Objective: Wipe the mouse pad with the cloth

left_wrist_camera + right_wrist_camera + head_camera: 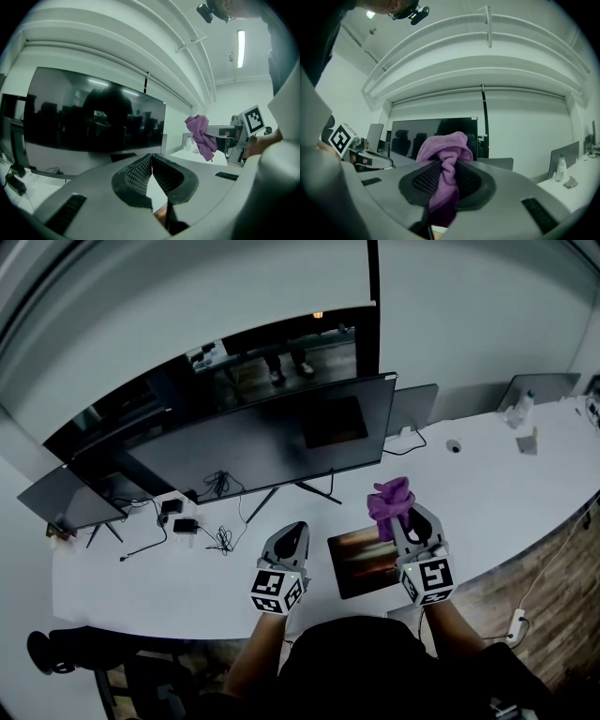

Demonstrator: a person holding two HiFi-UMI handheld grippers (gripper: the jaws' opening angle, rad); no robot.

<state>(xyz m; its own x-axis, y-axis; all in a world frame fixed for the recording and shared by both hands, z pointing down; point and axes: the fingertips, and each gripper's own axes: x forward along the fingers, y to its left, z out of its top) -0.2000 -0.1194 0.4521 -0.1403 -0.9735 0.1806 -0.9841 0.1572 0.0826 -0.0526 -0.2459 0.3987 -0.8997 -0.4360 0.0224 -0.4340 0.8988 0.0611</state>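
A dark rectangular mouse pad (pixel 367 561) with a brownish picture lies on the white desk (pixel 131 582), just in front of me. My right gripper (pixel 401 511) is held up above its right side, shut on a bunched purple cloth (pixel 390 498); in the right gripper view the cloth (pixel 443 159) sticks up between the jaws. My left gripper (pixel 293 532) hovers left of the pad with its jaws pressed together and nothing in them. From the left gripper view the cloth (pixel 202 135) shows off to the right.
A large dark monitor (pixel 272 443) on a stand sits behind the pad, with smaller screens (pixel 67 499) to its left and right. Cables and adapters (pixel 199 524) lie at the left of the desk. A bottle (pixel 523 407) stands far right.
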